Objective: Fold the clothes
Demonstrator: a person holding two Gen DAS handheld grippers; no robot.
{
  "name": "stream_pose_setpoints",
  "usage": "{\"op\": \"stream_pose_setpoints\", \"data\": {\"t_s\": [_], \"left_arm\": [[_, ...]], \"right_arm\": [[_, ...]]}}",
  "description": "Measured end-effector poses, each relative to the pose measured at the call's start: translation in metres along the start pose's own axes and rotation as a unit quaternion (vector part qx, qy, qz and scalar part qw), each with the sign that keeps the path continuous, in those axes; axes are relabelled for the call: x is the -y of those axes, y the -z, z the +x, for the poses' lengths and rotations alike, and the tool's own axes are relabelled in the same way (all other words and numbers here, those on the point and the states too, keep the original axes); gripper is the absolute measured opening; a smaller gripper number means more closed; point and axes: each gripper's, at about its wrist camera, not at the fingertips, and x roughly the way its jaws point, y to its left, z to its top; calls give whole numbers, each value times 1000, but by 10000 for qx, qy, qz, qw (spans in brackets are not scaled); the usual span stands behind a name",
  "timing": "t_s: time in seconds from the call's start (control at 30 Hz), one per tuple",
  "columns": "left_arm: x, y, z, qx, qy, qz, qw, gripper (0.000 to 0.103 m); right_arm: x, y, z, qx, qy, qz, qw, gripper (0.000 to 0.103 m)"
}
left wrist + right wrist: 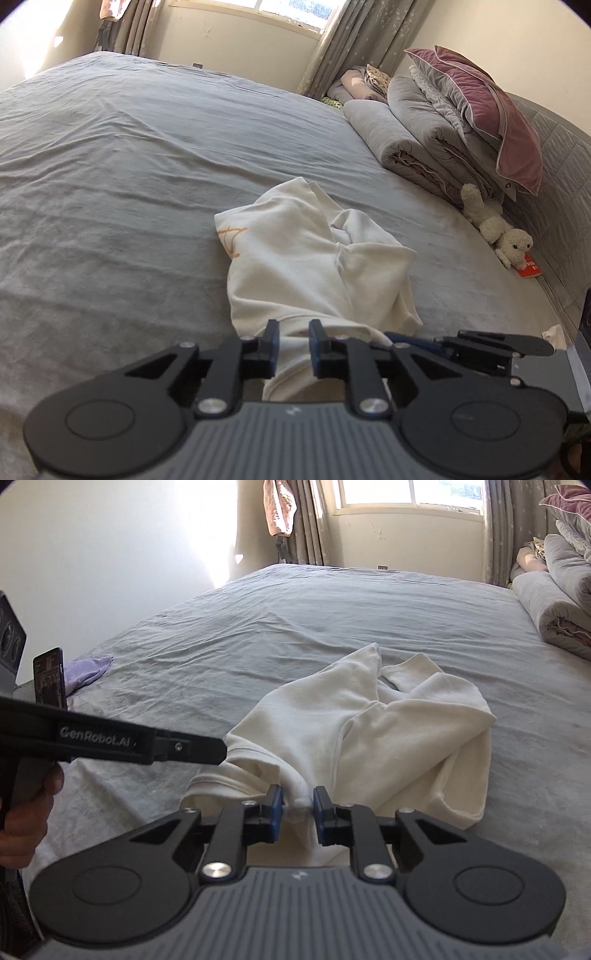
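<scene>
Cream shirt [295,258], crumpled, orange-marked

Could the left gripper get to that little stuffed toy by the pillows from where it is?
Probably yes: the stuffed toy lies in the open, bare bed between, though well beyond the left gripper.

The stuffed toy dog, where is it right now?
In the left wrist view, the stuffed toy dog lies at the right edge of the bed, against the grey headboard, just below the stacked folded blankets.
</scene>
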Motion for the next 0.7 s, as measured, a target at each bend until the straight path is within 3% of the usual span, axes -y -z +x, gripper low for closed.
{"op": "stream_pose_setpoints", "data": {"t_s": [0.07, 0.23, 0.43, 0.5, 0.7], "left_arm": [[7, 5, 1, -96, 53, 233, 9997, 65], [25, 22, 22, -505, -20, 599, 9969, 64], [42, 39, 50, -1035, 29, 488, 9934, 26], [44, 39, 51, -939, -207, 489, 9942, 11], [44, 25, 31, -66, -1199, 825, 9893, 9]], "right_arm": [[12, -5, -3, 130, 137, 237, 9995, 19], [43, -14, -20, 504, 489, 820, 9942, 18], [65, -20, -47, 925, 596, 1395, 9841, 17], [72, -21, -54, 1038, 594, 1545, 9807, 16], [85, -22, -65, 1105, 430, 1905, 9745, 15]]}}
